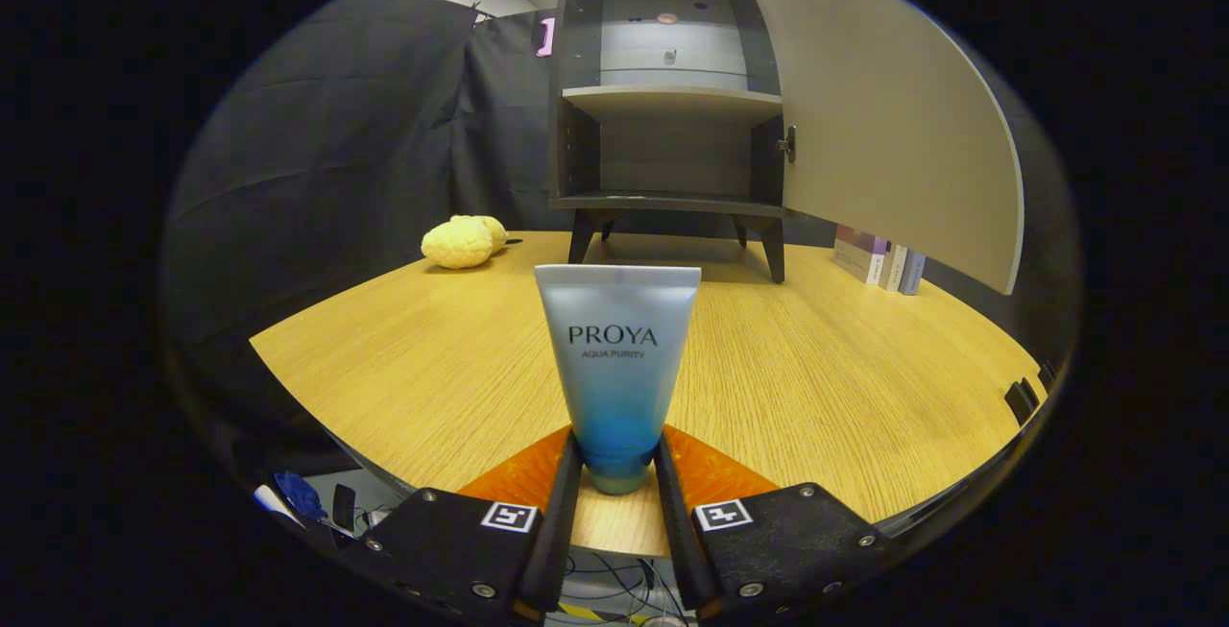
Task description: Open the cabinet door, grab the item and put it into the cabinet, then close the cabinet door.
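Tool (619,473) clamped on cap end of upright blue-grey plastic tube (617,368); open dark wooden cabinet (672,104) straight ahead beyond it, across bench (816,387)

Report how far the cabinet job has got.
Done: the cabinet door stands open, shelves bare. In hand: the tool is shut on the tube, both fingers pressing its lower end, short of the cabinet. Left: placing the tube inside and closing the door.

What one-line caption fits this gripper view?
Hand-held gripper shut on an upright blue-grey plastic tube above the wooden table, facing the open dark two-shelf cabinet.
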Demonstrator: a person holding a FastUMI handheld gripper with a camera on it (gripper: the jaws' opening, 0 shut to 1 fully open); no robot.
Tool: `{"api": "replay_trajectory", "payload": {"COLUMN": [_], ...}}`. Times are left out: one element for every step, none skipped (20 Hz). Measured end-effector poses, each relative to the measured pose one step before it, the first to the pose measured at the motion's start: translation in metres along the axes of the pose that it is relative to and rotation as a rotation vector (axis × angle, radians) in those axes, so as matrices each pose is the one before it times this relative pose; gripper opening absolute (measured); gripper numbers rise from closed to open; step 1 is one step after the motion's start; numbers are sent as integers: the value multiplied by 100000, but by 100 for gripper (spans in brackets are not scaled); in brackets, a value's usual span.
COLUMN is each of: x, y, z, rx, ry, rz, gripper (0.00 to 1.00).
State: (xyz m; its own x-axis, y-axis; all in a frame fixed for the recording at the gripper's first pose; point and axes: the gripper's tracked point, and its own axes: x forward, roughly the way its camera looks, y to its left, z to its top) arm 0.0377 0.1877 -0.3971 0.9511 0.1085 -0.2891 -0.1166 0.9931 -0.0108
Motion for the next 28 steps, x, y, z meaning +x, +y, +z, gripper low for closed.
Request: {"api": "replay_trajectory", "payload": {"x": [-127,-261,-225,-218,-221,-347,-304,-334,-512,-409,-329,-508,-469,-173,144,288,362,663,896,977,1103,1166,1080,1012,817,778,864,795], "y": [-83,-41,41,-231,-125,60,-24,-255,-121,61,-68,92,212,183,213,129,26,-73,-40,-48,-212,-338,-151,-476,-409,-208,-467,-286], "z": [286,279,221,376,800,799,1178,983,1122,1358,1509,1696,2069,2255,2280,2422,2171,2232,1978,1772,1616,1535,1449,1217,1121,985,1002,692], "rx": [367,737,390,-182,-360,-324,245,865,2116,1703,-334,-552,-609,-730,-808,-1442,-2110,-1769,-867,159,119,51,-171,-827,-836,-676,-536,-315], "ry": [634,449,783,357,196,-77,-146,651,762,538,286,-994,-1709,-1798,-2059,-2435,-2247,-2395,-1763,-1414,-1212,-1399,-1528,-1094,-1013,-1119,-1075,-855], "rz": [-605,610,386,-100,347,-55,481,-531,-24,440,-726,385,660,873,745,406,220,78,-51,383,-283,-238,41,-705,-294,-486,-519,-194], "gripper": [46,45,45,44,44,44,44,44,44,44,44,44,44,44,44,44,44,44,44,44,44,44,44,44,44,44,44,44]}}
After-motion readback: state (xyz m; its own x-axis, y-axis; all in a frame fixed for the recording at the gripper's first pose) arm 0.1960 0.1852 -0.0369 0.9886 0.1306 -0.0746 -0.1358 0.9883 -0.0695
